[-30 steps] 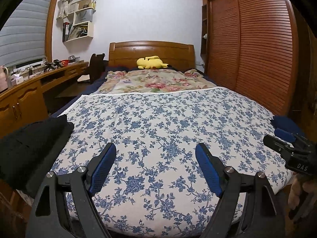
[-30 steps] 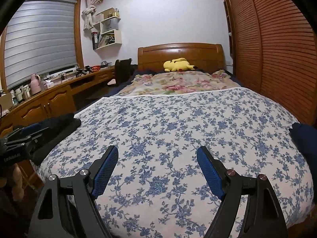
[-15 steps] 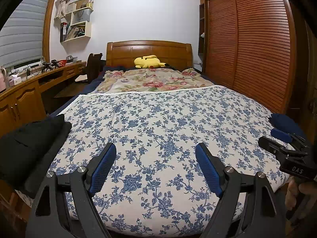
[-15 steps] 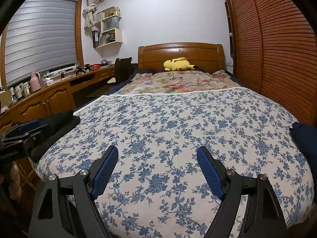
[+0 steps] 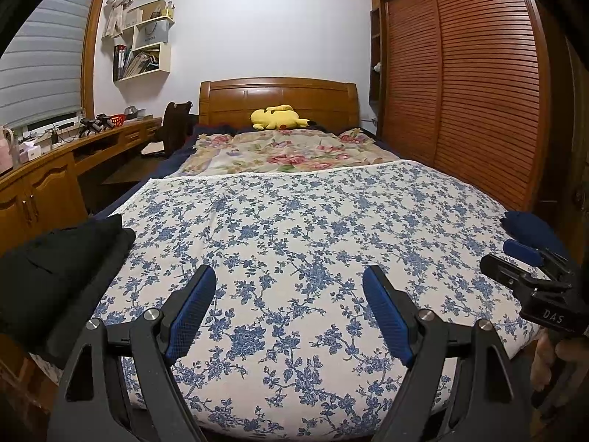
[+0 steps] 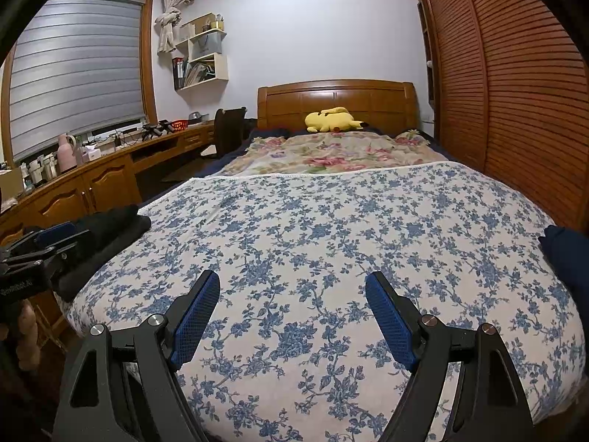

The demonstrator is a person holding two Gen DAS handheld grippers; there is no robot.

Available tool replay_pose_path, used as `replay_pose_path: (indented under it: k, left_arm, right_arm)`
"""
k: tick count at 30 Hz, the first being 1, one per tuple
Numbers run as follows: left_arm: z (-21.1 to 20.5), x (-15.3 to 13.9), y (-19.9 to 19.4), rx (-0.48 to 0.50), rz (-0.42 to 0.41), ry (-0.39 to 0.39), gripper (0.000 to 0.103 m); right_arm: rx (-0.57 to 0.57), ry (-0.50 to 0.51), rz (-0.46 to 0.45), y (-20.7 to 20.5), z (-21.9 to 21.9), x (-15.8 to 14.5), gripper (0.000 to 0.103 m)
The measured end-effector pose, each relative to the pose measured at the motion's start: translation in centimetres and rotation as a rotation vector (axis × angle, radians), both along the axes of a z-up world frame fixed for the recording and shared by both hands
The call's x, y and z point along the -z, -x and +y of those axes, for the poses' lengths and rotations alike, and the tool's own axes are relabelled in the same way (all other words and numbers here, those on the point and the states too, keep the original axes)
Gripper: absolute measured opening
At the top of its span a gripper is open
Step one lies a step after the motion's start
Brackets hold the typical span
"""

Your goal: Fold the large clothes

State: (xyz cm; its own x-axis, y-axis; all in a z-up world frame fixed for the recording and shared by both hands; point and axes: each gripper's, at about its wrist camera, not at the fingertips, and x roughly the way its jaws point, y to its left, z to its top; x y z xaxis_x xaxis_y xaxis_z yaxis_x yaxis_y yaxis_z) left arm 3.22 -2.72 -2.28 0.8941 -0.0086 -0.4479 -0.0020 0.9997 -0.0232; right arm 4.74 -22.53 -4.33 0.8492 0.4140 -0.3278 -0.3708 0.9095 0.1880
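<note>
A folded black garment (image 5: 62,265) (image 6: 110,228) lies on the bed's left edge. At the right edge a dark navy garment (image 5: 530,226) (image 6: 567,258) rests on the blue-flowered bedspread (image 5: 294,221) (image 6: 331,228). My left gripper (image 5: 289,270) hovers open over the near end of the bedspread, nothing between its blue pads. My right gripper (image 6: 292,275) stands open the same way, empty. Each shows in the other's view: the right gripper (image 5: 495,254) just in front of the navy garment, the left gripper (image 6: 75,237) beside the black one.
A rose-patterned quilt (image 5: 287,151) covers the far half of the bed, with a yellow plush toy (image 5: 278,117) by the wooden headboard (image 5: 278,95). A wooden desk (image 6: 92,180) runs along the left wall. Slatted wardrobe doors (image 5: 460,92) line the right side.
</note>
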Motion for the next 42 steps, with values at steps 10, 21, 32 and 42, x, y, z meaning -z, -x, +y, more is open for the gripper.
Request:
replay_pose_path:
  k: [10, 21, 32, 42]
  left_arm:
    - [-0.06, 0.09, -0.05, -0.001, 0.001, -0.002, 0.083]
    - [-0.14, 0.19, -0.18, -0.002, 0.001, -0.004, 0.083]
    - [-0.32, 0.23, -0.13, -0.002, -0.005, -0.004, 0.083]
    - [-0.60, 0.11, -0.17, 0.004, -0.007, -0.006, 0.083]
  right_arm:
    - [0.002, -0.004, 0.000, -0.06, 0.11, 0.13, 0.083]
    - [0.006, -0.015, 0.007, -0.22, -0.02, 0.35, 0.083]
    - [0.011, -0.019, 0.004, -0.11, -0.08, 0.24, 0.083]
    - [0.017, -0.013, 0.000, -0.01, 0.07, 0.16, 0.083]
